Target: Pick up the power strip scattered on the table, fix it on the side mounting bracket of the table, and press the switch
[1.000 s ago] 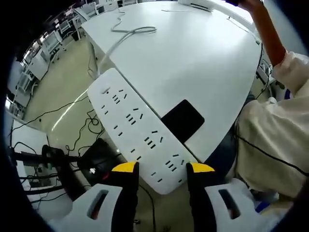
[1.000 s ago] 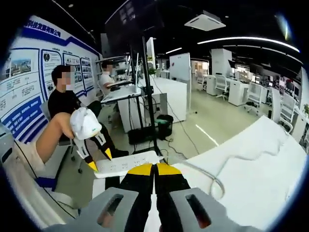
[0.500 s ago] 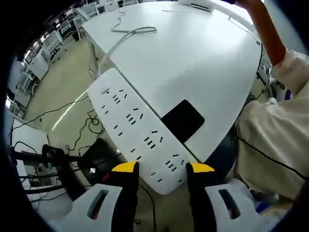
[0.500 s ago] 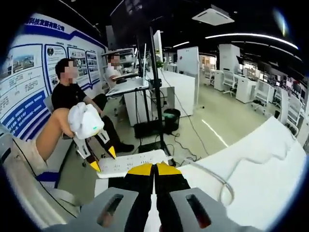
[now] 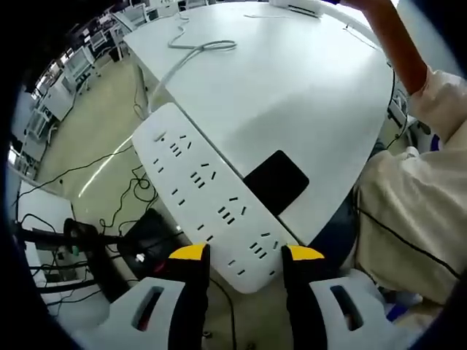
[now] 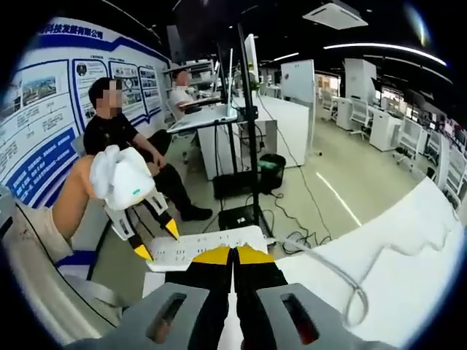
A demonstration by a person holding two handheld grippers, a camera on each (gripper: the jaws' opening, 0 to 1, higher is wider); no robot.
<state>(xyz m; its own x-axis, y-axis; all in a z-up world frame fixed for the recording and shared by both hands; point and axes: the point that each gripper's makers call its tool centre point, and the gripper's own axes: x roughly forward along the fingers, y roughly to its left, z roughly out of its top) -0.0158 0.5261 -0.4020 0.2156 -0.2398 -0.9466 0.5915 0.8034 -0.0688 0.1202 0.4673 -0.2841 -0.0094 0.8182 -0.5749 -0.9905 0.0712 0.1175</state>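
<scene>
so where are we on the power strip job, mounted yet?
Done: the power strip is off the tabletop and lies along the table edge. In hand: the left gripper straddles its near end, jaws open; the right gripper is shut above the table. Left: whether it's seated in the bracket can't be told; the switch press isn't visibly done.

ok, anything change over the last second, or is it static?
Nearly static. The right gripper view's camera has tilted, so its background has shifted; the right tongs stay shut. The left tongs still straddle the power strip's near end at the table edge, the strip unmoved, its cable as before.
</scene>
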